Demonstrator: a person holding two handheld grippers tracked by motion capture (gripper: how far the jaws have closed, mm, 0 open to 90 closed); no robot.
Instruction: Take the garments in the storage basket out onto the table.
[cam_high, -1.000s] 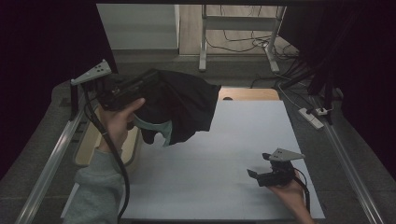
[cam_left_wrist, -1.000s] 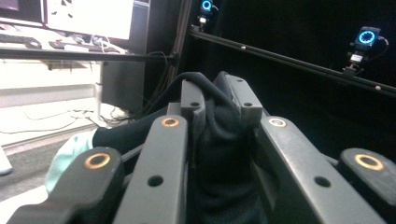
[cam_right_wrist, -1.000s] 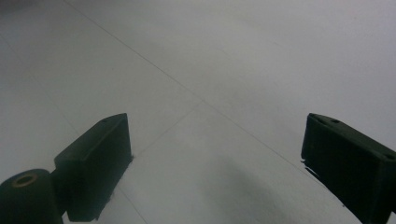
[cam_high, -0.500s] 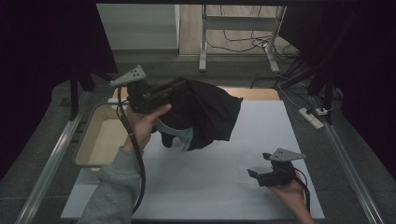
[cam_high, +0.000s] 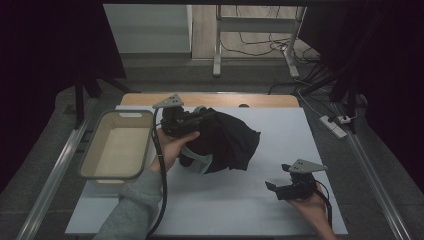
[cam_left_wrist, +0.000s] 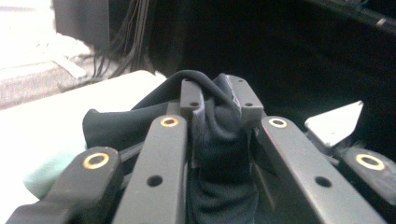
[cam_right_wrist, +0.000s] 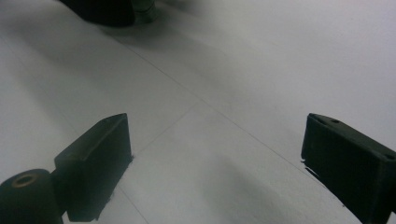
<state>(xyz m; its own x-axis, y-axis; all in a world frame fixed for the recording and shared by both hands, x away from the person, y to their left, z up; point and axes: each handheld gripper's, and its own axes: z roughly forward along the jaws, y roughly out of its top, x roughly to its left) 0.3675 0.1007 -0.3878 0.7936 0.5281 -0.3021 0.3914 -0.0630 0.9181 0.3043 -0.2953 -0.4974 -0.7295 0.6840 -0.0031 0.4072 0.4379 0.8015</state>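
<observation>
text: none legible | labels: none | numbers: none

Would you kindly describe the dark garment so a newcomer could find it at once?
On the white table top, just right of the beige bin, lies a bunched black garment pinched in the left gripper. It is the sole cloth there, black with a pale mint-green edge.

The cloth (cam_high: 227, 142) is black with a pale green edge. The bin (cam_high: 118, 147) is cream inside with a grey rim. The desk (cam_high: 280, 145) is white. Both grippers are black.
</observation>
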